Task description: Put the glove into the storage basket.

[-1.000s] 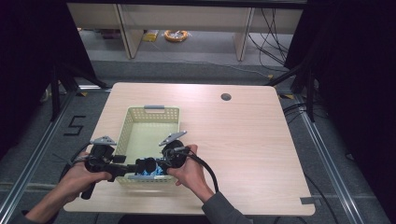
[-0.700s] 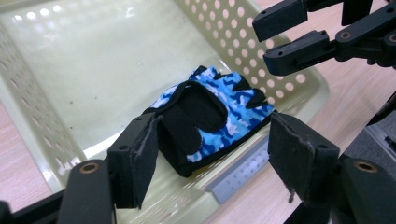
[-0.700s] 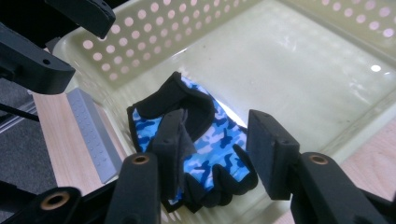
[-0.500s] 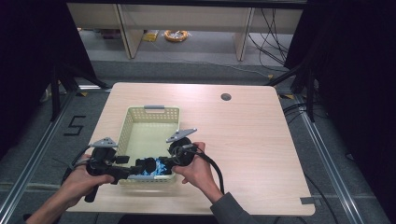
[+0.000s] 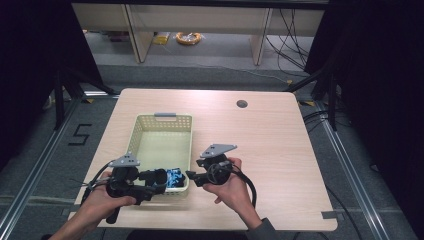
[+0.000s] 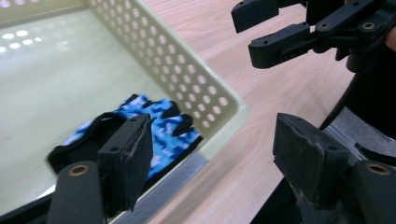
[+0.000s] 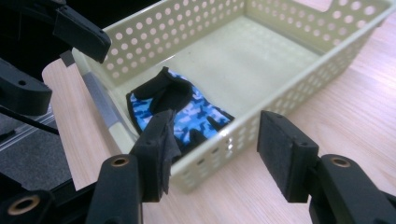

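1. Near the front end of the basket (image 5: pixel 162 131) lies the glove (image 7: pixel 180 109), blue-patterned with black trim, flat on the basket floor in the corner closest to the person.
2. Left gripper (image 5: pixel 156 176) sits at that front corner with its jaws spread and nothing between the pads; they have just been opening further. In the left gripper view the glove (image 6: pixel 135 126) lies beyond the left jaw, untouched.
3. Right gripper (image 5: pixel 192 176) is outside the basket's right wall, over the table (image 5: pixel 280 150). Its jaws are also released and have just been widening; they straddle the basket wall in the right gripper view without pressing it.
4. The step looks like letting go after dropping the glove in. To do it well, I would keep both jaws wide while backing off, so no pad snags the fabric or the perforated wall and drags the light basket.
5. Lifting clear before moving sideways seems safest, since the two grippers are near each other at that corner.
6. The table is pale wood grain with a round cable hole (image 5: pixel 242 104) toward the back, and is otherwise bare around the basket.
7. Beyond it are a grey floor, loose cables, an orange coil (image 5: pixel 188 37) and dark curtains at both sides.
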### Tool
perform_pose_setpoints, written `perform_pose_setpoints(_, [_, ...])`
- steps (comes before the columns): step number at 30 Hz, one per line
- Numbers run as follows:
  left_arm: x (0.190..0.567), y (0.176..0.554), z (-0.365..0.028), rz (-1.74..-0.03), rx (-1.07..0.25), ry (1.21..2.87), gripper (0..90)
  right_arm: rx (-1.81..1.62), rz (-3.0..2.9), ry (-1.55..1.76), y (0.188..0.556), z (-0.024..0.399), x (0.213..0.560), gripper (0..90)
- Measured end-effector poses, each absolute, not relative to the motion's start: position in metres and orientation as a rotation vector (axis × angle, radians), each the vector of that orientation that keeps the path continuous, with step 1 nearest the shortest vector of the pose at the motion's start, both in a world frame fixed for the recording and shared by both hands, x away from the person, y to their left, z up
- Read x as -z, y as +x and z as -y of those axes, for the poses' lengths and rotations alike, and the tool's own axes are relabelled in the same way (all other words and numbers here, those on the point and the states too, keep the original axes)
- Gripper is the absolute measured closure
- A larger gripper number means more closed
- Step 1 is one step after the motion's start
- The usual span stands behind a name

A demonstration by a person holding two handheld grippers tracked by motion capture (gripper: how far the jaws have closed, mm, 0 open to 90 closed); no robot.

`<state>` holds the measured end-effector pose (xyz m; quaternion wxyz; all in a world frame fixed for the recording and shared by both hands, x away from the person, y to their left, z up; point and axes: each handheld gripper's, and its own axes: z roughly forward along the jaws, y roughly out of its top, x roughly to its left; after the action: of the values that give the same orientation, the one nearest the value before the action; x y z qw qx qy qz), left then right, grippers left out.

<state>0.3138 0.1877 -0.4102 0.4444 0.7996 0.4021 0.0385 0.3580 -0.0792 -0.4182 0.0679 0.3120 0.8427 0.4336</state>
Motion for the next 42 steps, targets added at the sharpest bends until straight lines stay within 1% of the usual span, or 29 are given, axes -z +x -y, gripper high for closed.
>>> perform_pose_setpoints(4, [0.411, 0.309, -0.178, -0.947, -0.095, 1.993, 28.1, -1.337, -2.504, 0.916, 0.354, 0.094, 0.419, 45.7])
perform_pose_setpoints(5, [0.411, 0.307, -0.175, -0.940, -0.097, 1.992, 27.8, -1.334, -2.494, 0.972, 0.351, 0.097, 0.419, 45.2])
perform_pose_setpoints(8, [0.414, 0.303, -0.168, -0.921, -0.087, 1.980, 27.6, -1.341, -2.484, 0.955, 0.351, 0.107, 0.420, 44.3])
perform_pose_setpoints(9, [0.416, 0.302, -0.167, -0.903, -0.075, 1.987, 27.4, -1.352, -2.474, 0.995, 0.350, 0.109, 0.421, 43.7])
perform_pose_setpoints(16, [0.426, 0.296, -0.155, -0.875, -0.088, 2.007, 27.3, -1.385, -2.437, 1.024, 0.344, 0.131, 0.423, 41.4])
perform_pose_setpoints(19, [0.429, 0.292, -0.150, -0.866, -0.131, 2.011, 27.3, -1.379, -2.425, 1.025, 0.341, 0.139, 0.423, 40.8])
perform_pose_setpoints(22, [0.432, 0.291, -0.145, -0.854, -0.104, 1.995, 27.1, -1.395, -2.403, 1.049, 0.339, 0.146, 0.424, 40.2])
perform_pose_setpoints(25, [0.435, 0.289, -0.143, -0.835, -0.116, 2.008, 27.2, -1.401, -2.385, 1.057, 0.336, 0.152, 0.425, 39.7])
perform_pose_setpoints(28, [0.439, 0.286, -0.140, -0.828, -0.108, 2.013, 27.1, -1.417, -2.385, 1.083, 0.331, 0.155, 0.426, 39.0])
perform_pose_setpoints(29, [0.440, 0.284, -0.139, -0.837, -0.105, 2.011, 27.1, -1.423, -2.388, 1.034, 0.332, 0.156, 0.427, 38.7])
perform_pose_setpoints(32, [0.443, 0.280, -0.135, -0.836, -0.101, 2.010, 26.9, -1.437, -2.389, 1.026, 0.331, 0.157, 0.431, 38.3])
perform_pose_setpoints(35, [0.445, 0.278, -0.135, -0.800, -0.105, 2.015, 26.4, -1.434, -2.396, 1.037, 0.329, 0.158, 0.433, 37.9])
perform_pose_setpoints(40, [0.449, 0.273, -0.135, -0.795, -0.104, 2.005, 25.1, -1.443, -2.393, 1.020, 0.326, 0.159, 0.436, 37.0])
perform_pose_setpoints(41, [0.449, 0.273, -0.137, -0.783, -0.108, 2.027, 24.7, -1.453, -2.392, 1.054, 0.324, 0.160, 0.436, 36.7])
perform_pose_setpoints(42, [0.451, 0.273, -0.137, -0.784, -0.113, 2.018, 24.3, -1.430, -2.378, 1.005, 0.325, 0.161, 0.437, 36.5])
